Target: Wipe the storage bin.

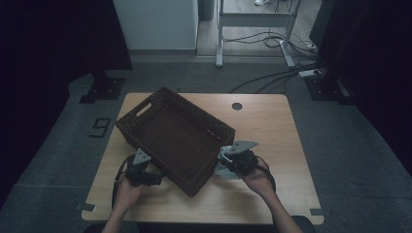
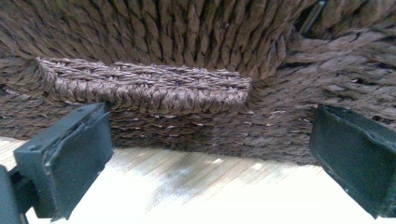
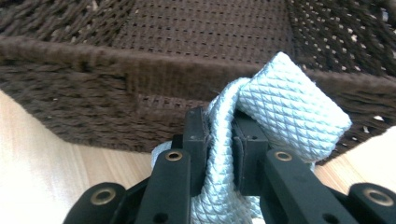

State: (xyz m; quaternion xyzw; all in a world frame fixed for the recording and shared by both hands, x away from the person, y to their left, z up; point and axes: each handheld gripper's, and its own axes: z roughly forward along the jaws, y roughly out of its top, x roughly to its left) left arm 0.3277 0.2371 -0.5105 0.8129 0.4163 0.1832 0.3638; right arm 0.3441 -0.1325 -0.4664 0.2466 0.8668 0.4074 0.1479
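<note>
Dark brown woven rectangular basket point(image 1: 175, 136), with a slot handle cut in its far end wall, sits at an angle on the middle of the bench, one corner toward me; its open-weave floor is bare in my right gripper view. Pale blue quilted cloth point(image 3: 280, 100), diamond-stitched, is bunched just outside the basket's near right wall, at rim height, its folded end bulging above my jaws.

Light wooden bench point(image 1: 272, 131) with rounded corners and a small dark round hole point(image 1: 237, 106) near its far edge. It stands on grey carpet point(image 1: 350, 145); beyond it are a white desk frame point(image 1: 255, 29), loose cables on the floor and dark curtains at both sides.

My left gripper point(image 1: 141, 167) lies low at the basket's near left wall: its jaws stand wide apart, one on each side of a thick woven band on that wall, pressing on nothing. My right gripper point(image 3: 219, 135) has its jaws nearly closed, pinching the pale blue cloth between the pads, just beside the basket's rim.
</note>
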